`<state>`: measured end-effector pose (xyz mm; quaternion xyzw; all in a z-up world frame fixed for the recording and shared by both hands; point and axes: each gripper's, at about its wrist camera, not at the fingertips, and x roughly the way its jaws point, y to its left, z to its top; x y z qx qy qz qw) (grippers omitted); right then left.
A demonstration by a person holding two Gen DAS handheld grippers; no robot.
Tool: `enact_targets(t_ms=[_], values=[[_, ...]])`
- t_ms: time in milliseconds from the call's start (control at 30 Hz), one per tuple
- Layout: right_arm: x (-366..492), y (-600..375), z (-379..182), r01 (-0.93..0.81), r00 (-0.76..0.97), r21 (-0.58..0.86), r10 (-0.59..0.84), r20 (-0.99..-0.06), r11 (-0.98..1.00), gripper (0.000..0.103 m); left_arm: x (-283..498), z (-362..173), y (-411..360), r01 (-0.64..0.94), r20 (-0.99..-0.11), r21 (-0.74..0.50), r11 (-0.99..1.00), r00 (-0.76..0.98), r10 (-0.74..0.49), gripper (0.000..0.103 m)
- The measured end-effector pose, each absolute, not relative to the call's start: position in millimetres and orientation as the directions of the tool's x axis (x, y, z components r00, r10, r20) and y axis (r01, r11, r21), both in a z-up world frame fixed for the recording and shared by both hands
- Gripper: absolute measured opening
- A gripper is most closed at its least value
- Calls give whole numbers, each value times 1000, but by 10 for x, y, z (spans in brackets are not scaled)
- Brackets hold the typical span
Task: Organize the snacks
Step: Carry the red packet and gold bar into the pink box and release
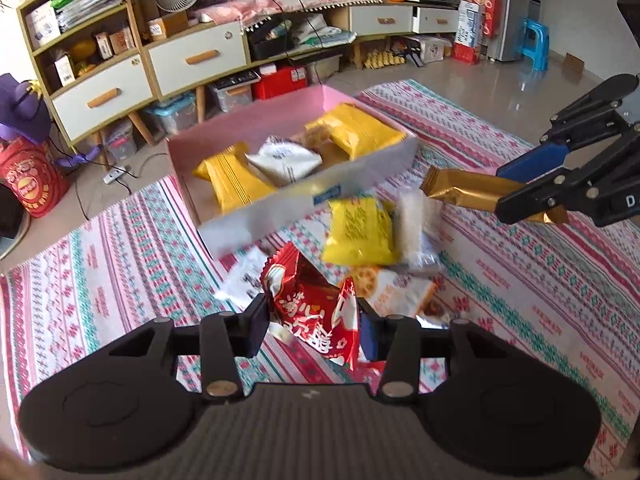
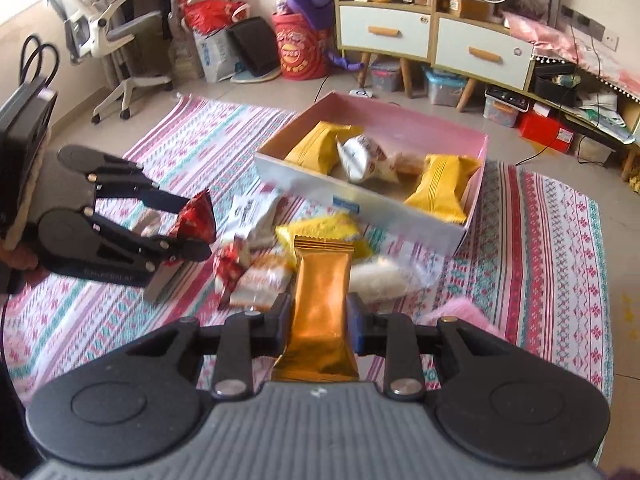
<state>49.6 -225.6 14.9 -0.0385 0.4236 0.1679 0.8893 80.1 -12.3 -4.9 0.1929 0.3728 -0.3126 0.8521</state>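
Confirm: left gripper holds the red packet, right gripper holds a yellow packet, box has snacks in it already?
Not quite. The right gripper is shut on a gold packet, not a yellow one, as the right wrist view shows. The left gripper holds the red packet; the box already has snacks.

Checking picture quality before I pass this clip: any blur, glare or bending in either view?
Left wrist view: cabinet lines bow with fisheye, the floor shines, the box front looks smeared. Right wrist view: loose packets on the cloth are blurred, while the gold packet is sharp with mild sheen.
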Motion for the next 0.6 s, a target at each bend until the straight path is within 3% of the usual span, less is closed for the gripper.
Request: enact_targets(t_ms=[600], values=[[1524,-2327,203,-232,634,38,181,-752,972,26,1618,103,-700,627,-704,193,755,624,-339,52]])
